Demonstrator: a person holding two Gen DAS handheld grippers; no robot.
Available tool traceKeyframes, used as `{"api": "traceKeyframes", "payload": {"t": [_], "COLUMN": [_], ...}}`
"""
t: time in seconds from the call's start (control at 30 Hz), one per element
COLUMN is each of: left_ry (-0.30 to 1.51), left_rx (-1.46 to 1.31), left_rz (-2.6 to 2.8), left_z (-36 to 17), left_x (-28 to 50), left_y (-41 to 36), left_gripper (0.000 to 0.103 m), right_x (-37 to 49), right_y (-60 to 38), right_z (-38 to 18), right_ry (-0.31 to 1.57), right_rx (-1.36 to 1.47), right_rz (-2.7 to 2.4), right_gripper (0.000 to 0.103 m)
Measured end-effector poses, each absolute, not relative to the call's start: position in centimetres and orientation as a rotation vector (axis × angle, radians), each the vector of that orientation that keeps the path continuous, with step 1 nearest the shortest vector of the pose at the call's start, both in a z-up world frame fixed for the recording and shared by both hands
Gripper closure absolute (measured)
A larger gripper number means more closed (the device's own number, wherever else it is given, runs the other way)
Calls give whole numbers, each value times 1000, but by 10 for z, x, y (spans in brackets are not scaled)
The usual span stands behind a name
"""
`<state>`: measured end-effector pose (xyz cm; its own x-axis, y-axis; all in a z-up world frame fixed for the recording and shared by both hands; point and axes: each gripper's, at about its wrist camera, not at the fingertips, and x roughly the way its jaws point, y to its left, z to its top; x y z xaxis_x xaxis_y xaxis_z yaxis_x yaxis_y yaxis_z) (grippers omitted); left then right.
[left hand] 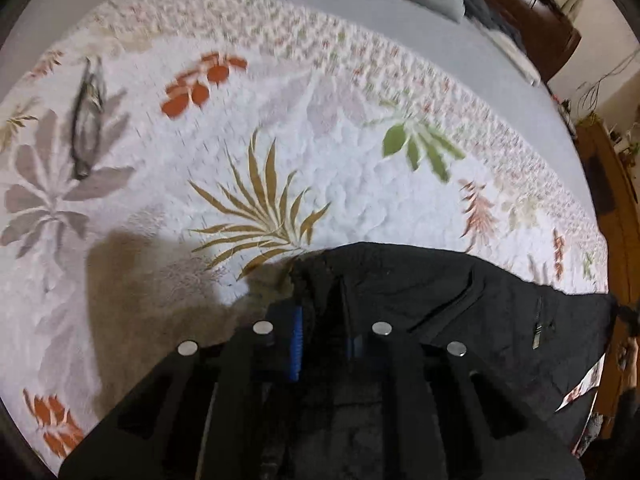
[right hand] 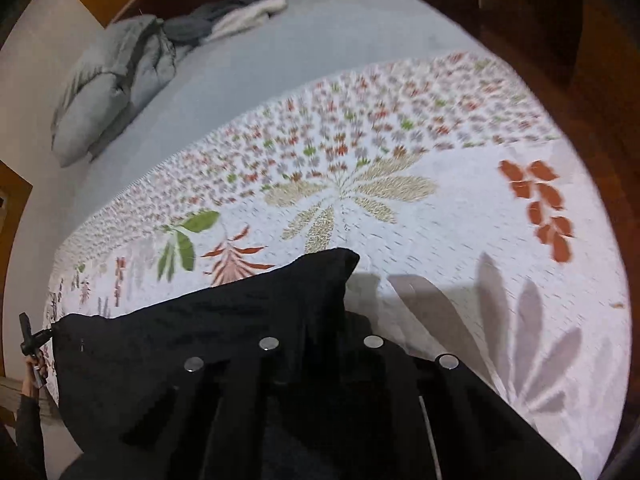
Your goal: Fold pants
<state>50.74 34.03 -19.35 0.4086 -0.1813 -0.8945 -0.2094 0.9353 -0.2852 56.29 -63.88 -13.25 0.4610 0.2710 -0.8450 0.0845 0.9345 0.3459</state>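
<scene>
Black pants (left hand: 460,292) hang stretched between my two grippers above a floral bedspread (left hand: 320,168). My left gripper (left hand: 324,340) is shut on the pants' left corner; cloth bunches between its blue-padded fingers. A zipped pocket (left hand: 538,330) shows on the right part of the cloth. In the right wrist view the pants (right hand: 208,320) spread to the left, and my right gripper (right hand: 320,344) is shut on their right corner. The left gripper (right hand: 34,338) shows at the far left edge, at the cloth's other end.
The white bedspread with leaf prints (right hand: 400,200) covers the near part of a bed. A grey pillow (right hand: 108,92) and bunched grey and white clothes (right hand: 236,16) lie at the head. A dark looped cord (left hand: 86,120) lies on the spread. Wooden furniture (left hand: 612,200) borders the bed.
</scene>
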Motion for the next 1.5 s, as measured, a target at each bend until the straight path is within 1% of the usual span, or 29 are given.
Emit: {"api": "traceKeyframes", "payload": {"t": [0.23, 0.33, 0.4, 0.67, 0.87, 0.9, 0.93, 0.97, 1.0, 1.03, 1.07, 1.1, 1.13, 1.17, 1.2, 1.27, 1.3, 1.33, 1.37, 1.4, 1.47, 1.5], "left_ry": [987, 885, 825, 708, 707, 719, 724, 737, 746, 765, 784, 816, 839, 859, 876, 894, 886, 875, 862, 849, 811, 788], "left_rx": [-393, -413, -449, -523, -546, -538, -544, -550, -546, -535, -530, -524, -512, -498, -491, -511, -529, -542, -556, -576, -609, -622], "left_rz": [-16, -59, -81, -132, -120, -111, -104, -94, -85, -70, -61, -54, -41, -25, -5, 37, 86, 116, 139, 152, 153, 147], "left_z": [-122, -92, -83, -93, -125, -133, -141, -148, -153, -162, -169, -179, -186, -192, -197, -205, -205, -204, -202, -199, -189, -185], "left_x": [469, 435, 405, 287, 220, 210, 203, 196, 191, 184, 179, 173, 169, 165, 161, 150, 141, 135, 127, 119, 105, 99], "left_y": [334, 338, 343, 359, 361, 360, 360, 361, 361, 359, 359, 358, 357, 357, 358, 364, 370, 374, 378, 381, 383, 381], "left_gripper": [90, 90, 90, 90, 87, 85, 82, 81, 78, 76, 75, 74, 73, 75, 74, 58, 42, 35, 35, 34, 27, 19], "right_x": [493, 450, 420, 274, 199, 189, 177, 169, 160, 152, 147, 142, 134, 127, 121, 106, 97, 86, 78, 74, 65, 66], "right_y": [-642, -648, -650, -639, -633, -633, -634, -633, -632, -629, -626, -625, -623, -622, -622, -625, -627, -631, -634, -636, -638, -637], "right_z": [-62, -35, -26, -36, -68, -75, -84, -94, -101, -113, -123, -129, -139, -147, -153, -162, -164, -167, -169, -170, -174, -175], "right_ry": [953, 880, 839, 676, 659, 658, 656, 667, 681, 705, 727, 738, 754, 770, 780, 783, 774, 755, 739, 727, 687, 672], "right_rx": [338, 329, 324, 337, 400, 415, 434, 446, 448, 448, 443, 447, 464, 477, 492, 552, 600, 676, 743, 790, 921, 977], "right_rz": [93, 93, 92, 36, -30, -42, -61, -78, -92, -101, -107, -112, -123, -128, -136, -157, -158, -151, -136, -120, -64, -34], "right_gripper": [95, 95, 95, 95, 94, 92, 88, 80, 77, 71, 64, 59, 53, 49, 48, 42, 41, 36, 33, 33, 32, 32]}}
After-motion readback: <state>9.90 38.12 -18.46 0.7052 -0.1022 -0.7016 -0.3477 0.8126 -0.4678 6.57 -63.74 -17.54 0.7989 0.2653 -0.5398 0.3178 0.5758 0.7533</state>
